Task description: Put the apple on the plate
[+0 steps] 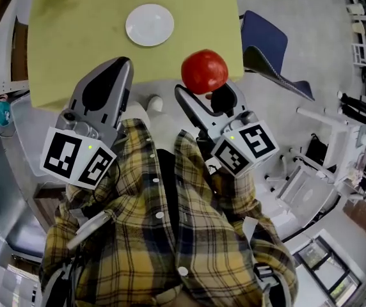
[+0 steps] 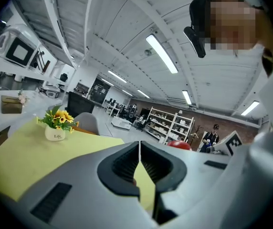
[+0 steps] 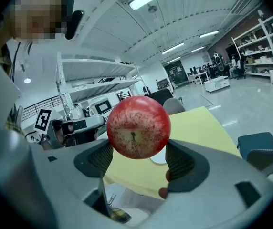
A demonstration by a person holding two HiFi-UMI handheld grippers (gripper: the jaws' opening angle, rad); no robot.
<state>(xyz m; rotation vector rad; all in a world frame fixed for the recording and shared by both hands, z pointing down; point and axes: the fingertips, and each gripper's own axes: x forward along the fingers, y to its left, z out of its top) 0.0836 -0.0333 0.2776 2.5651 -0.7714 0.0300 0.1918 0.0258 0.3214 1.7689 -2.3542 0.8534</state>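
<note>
A red apple (image 1: 204, 71) (image 3: 138, 127) is clamped between the jaws of my right gripper (image 1: 203, 89) (image 3: 139, 149), held in the air over the near edge of the yellow-green table (image 1: 74, 50). The white plate (image 1: 150, 24) lies empty further back on the table, and a sliver of the plate (image 3: 158, 158) shows below the apple in the right gripper view. My left gripper (image 1: 116, 75) (image 2: 139, 149) hangs at the table's near edge, left of the apple, jaws shut together with nothing between them. From the left gripper view the apple (image 2: 179, 145) peeks over the right jaw.
A small white vase of yellow flowers (image 2: 57, 125) stands at the table's far left corner. A blue chair (image 1: 269, 50) sits to the right of the table. Shelving and desks fill the room around. My plaid shirt (image 1: 164, 235) fills the lower head view.
</note>
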